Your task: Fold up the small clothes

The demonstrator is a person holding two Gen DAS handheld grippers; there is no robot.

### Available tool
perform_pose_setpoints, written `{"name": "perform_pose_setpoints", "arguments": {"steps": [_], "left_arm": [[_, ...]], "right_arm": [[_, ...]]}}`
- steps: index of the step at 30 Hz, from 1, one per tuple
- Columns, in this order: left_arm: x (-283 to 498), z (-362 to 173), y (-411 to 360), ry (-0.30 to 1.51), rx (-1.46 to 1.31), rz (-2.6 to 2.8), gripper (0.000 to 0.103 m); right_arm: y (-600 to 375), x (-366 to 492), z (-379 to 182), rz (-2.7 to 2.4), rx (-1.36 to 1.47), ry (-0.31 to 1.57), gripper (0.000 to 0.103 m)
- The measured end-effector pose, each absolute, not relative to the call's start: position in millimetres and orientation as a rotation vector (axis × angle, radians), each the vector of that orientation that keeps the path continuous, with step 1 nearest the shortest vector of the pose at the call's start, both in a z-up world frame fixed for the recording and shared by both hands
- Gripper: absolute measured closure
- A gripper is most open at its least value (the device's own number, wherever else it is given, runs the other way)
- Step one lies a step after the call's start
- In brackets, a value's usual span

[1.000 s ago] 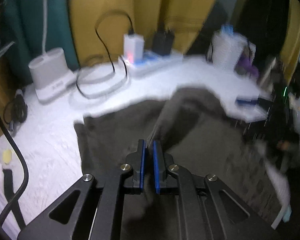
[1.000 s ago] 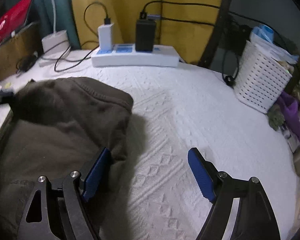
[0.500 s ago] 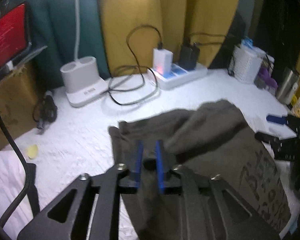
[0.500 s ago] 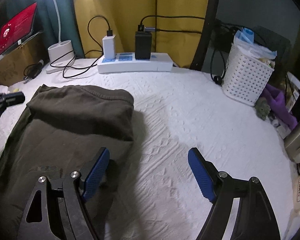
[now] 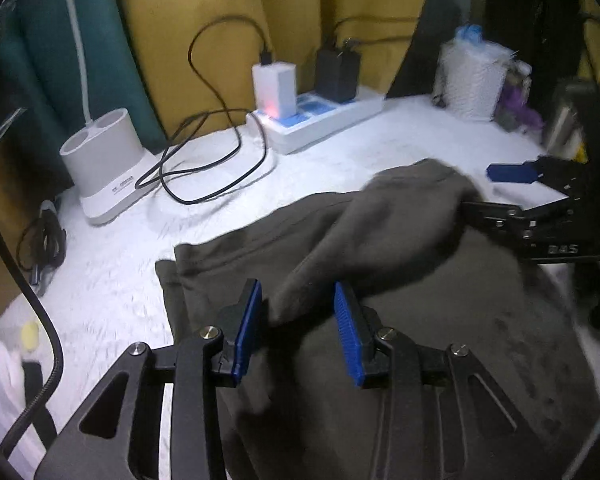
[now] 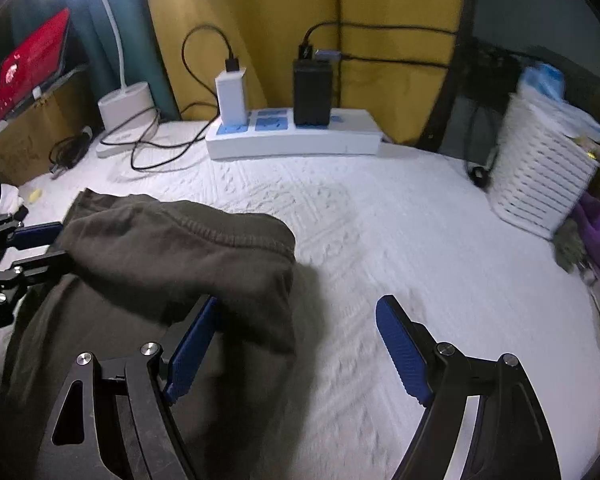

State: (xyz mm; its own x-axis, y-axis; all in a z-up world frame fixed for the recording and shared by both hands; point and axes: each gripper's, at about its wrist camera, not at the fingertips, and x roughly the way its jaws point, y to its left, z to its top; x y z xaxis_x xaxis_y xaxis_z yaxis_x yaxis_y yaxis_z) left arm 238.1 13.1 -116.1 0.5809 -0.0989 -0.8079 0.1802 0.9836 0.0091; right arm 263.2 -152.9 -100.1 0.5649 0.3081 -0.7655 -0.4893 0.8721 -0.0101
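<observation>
A dark olive garment lies on the white textured cloth, its top part folded over onto the rest. My left gripper is open, its blue pads either side of the fold's left end, with cloth between them. In the right wrist view the garment fills the left half. My right gripper is wide open at the fold's right edge; its left pad touches the cloth, its right pad is over bare cloth. It also shows in the left wrist view.
A white power strip with a white and a black charger stands at the back. A lamp base with looped cables is back left. A white slatted basket stands at the right. A red laptop sits on a cardboard box far left.
My left gripper has opened and let go of the garment after carrying the fold over. My right gripper has stayed wide open and moved little.
</observation>
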Motion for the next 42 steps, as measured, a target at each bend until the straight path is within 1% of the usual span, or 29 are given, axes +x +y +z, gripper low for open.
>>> {"name": "perform_pose_setpoints", "arguments": {"steps": [7, 11, 14, 19, 20, 21, 22, 23, 24, 30, 32, 33, 34, 39, 41, 42], "left_arm": [[271, -130, 30, 0.978, 0.054, -0.14, 0.065], [277, -130, 37, 0.97, 0.034, -0.12, 0.065], [271, -120, 43, 0.948, 0.009, -0.095, 0.065], [247, -99, 52, 0.9, -0.022, -0.082, 0.065], [238, -94, 55, 0.892, -0.035, -0.081, 0.064], [232, -92, 57, 0.889, -0.047, -0.08, 0.058], [226, -91, 59, 0.886, -0.061, -0.08, 0.049], [216, -89, 63, 0.882, -0.087, -0.078, 0.046], [210, -89, 65, 0.882, -0.105, -0.077, 0.045], [173, -100, 72, 0.917, -0.222, -0.076, 0.045], [164, -106, 69, 0.932, -0.232, -0.08, 0.04], [161, -108, 67, 0.94, -0.231, -0.078, 0.034], [158, -110, 66, 0.946, -0.233, -0.077, 0.032], [152, -119, 56, 0.965, -0.26, -0.094, 0.032], [154, -121, 51, 0.967, -0.263, -0.102, 0.03], [156, -122, 49, 0.967, -0.263, -0.107, 0.023]], "right_arm": [[-130, 295, -117, 0.508, -0.261, 0.877, 0.021], [-129, 305, -116, 0.523, -0.244, 0.878, 0.018], [-131, 306, -112, 0.518, -0.227, 0.867, 0.018], [-145, 292, -90, 0.485, -0.187, 0.811, 0.018], [-149, 288, -86, 0.48, -0.182, 0.804, 0.018], [-152, 284, -83, 0.477, -0.179, 0.8, 0.018], [-154, 279, -80, 0.474, -0.176, 0.794, 0.018], [-157, 274, -77, 0.471, -0.175, 0.79, 0.018], [-159, 270, -76, 0.47, -0.175, 0.788, 0.018], [-171, 238, -76, 0.468, -0.168, 0.789, 0.018], [-174, 229, -80, 0.468, -0.163, 0.794, 0.018], [-176, 224, -81, 0.467, -0.159, 0.798, 0.018], [-178, 220, -83, 0.468, -0.153, 0.802, 0.018], [-184, 200, -92, 0.47, -0.138, 0.82, 0.018], [-185, 194, -96, 0.475, -0.131, 0.829, 0.018], [-185, 193, -98, 0.478, -0.13, 0.833, 0.018]]}}
